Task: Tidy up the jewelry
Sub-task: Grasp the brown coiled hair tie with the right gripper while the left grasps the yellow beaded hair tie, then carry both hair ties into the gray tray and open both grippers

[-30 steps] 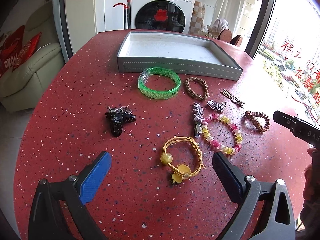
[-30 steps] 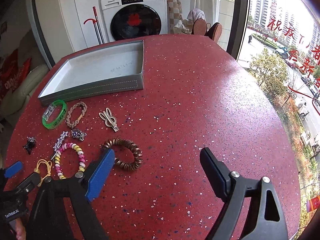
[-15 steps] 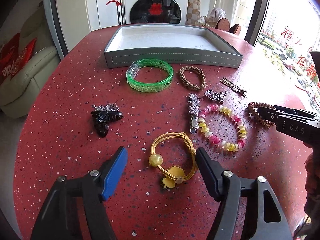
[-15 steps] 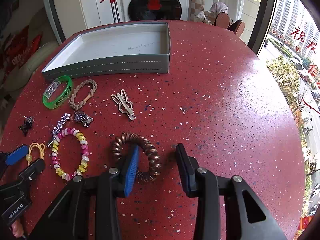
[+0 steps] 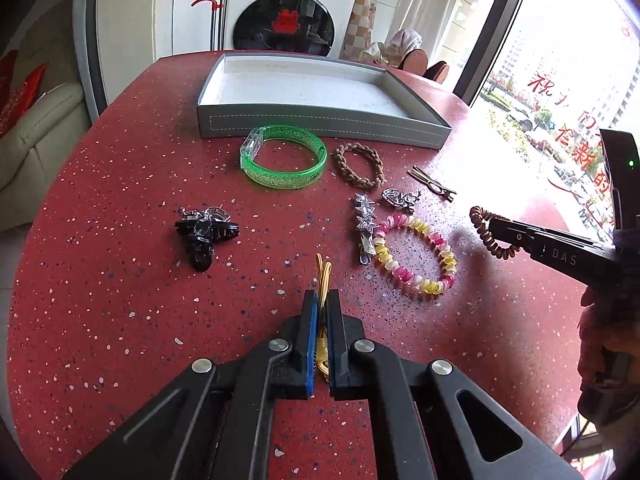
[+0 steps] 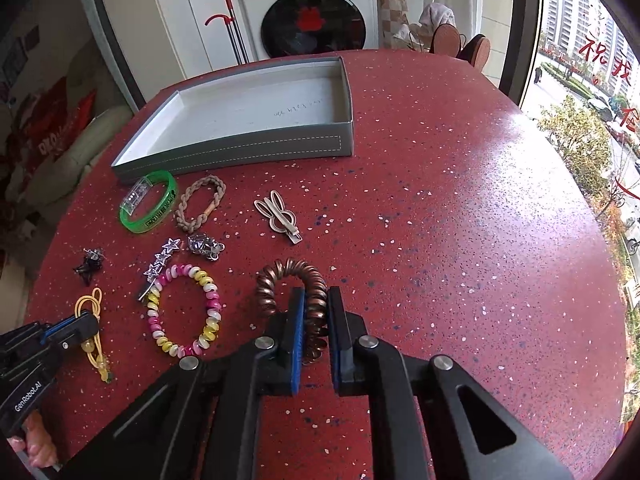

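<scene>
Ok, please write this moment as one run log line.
left gripper: shut on yellow tie | right gripper: closing on coil tie | tray: empty

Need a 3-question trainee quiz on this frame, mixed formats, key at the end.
1. True or false: the gray tray already holds jewelry.
2. What is the left gripper shut on? A) green bangle B) yellow hair tie C) black claw clip
3. Fill in: the right gripper jaws are closing on the copper ____ hair tie.

Key: 1 false, its floor is bare. 2 B. 3 spiral.
</scene>
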